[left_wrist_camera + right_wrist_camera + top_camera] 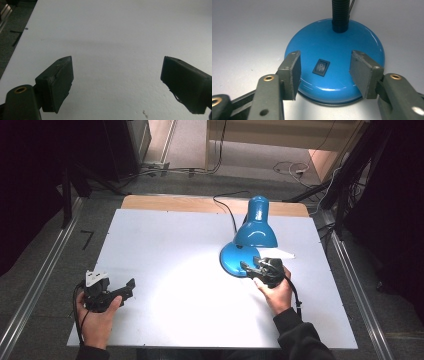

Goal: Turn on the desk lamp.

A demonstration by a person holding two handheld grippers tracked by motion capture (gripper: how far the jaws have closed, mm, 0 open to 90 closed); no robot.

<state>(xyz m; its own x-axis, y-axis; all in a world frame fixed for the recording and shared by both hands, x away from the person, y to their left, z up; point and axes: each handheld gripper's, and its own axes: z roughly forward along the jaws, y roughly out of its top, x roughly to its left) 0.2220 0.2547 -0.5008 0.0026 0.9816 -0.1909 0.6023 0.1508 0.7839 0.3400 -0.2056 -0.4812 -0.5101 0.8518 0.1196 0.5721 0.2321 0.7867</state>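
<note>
A blue desk lamp (pixel 255 227) stands on the white table (pixel 165 250), right of centre, its shade bent down and throwing light on the tabletop. My right gripper (pixel 248 266) hovers over the front of the lamp's round base (pixel 337 45). Its jaws stand open, one on each side of the black rocker switch (pixel 321 67), with neither pad touching it. A black flexible neck (pixel 340 15) rises from the base. My left gripper (pixel 131 287) rests at the table's near left, held in a hand. Its jaws are wide open over bare tabletop (pixel 117 42) with nothing between them.
The lamp's black cable (pixel 227 207) runs off the far edge of the table. A wooden strip (pixel 200 204) borders the far side. Metal rails (pixel 360 290) flank the table. Cables lie on the floor beyond.
</note>
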